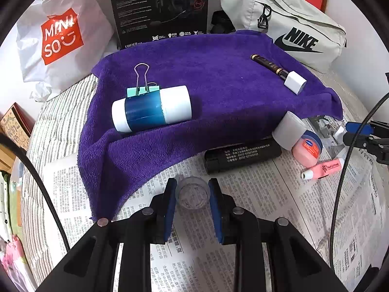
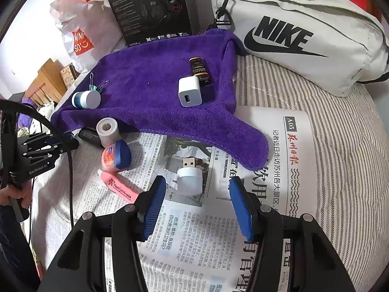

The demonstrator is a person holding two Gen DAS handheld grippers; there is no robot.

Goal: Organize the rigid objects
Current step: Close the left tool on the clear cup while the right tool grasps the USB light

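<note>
Pinching a small clear jar between its blue pads, the left gripper sits just off the near edge of the purple towel. Beyond that same edge, over newspaper, the right gripper is spread wide around a white USB light, apart from it.

Nike bag, Miniso bag, headset box behind; newspaper on striped bedding.
</note>
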